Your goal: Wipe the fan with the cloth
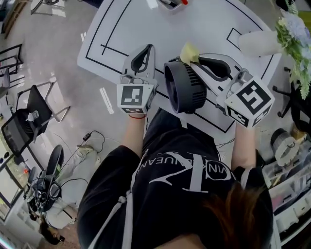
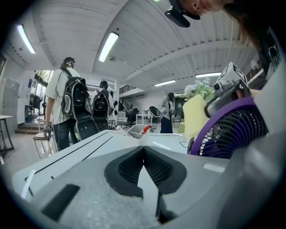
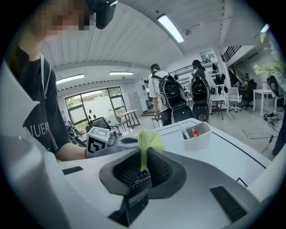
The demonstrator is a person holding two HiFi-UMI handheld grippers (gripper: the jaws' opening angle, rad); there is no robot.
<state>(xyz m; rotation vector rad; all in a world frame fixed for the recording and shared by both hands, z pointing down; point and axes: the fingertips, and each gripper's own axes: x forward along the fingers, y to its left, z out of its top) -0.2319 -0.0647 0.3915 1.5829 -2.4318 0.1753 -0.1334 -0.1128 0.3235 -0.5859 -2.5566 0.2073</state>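
A dark fan (image 1: 183, 87) stands at the table's near edge between my two grippers; in the left gripper view it shows as a purple grille (image 2: 232, 134). My left gripper (image 1: 148, 48) lies just left of the fan, jaws shut with nothing between them (image 2: 144, 152). On the fan's far right side, my right gripper (image 1: 196, 59) is shut on a yellow cloth (image 1: 188, 52). The cloth sticks up from the jaws (image 3: 144, 161) as a crumpled tuft (image 3: 150, 139) and hangs by the fan's rim (image 2: 195, 117).
The white table (image 1: 146, 24) carries black lines and a white bin with pens (image 1: 172, 4) at its far side (image 3: 196, 134). A white vase (image 1: 257, 43) with flowers (image 1: 294, 34) stands at the right. People with backpacks (image 2: 67, 107) stand beyond; chairs (image 1: 34, 112) sit left.
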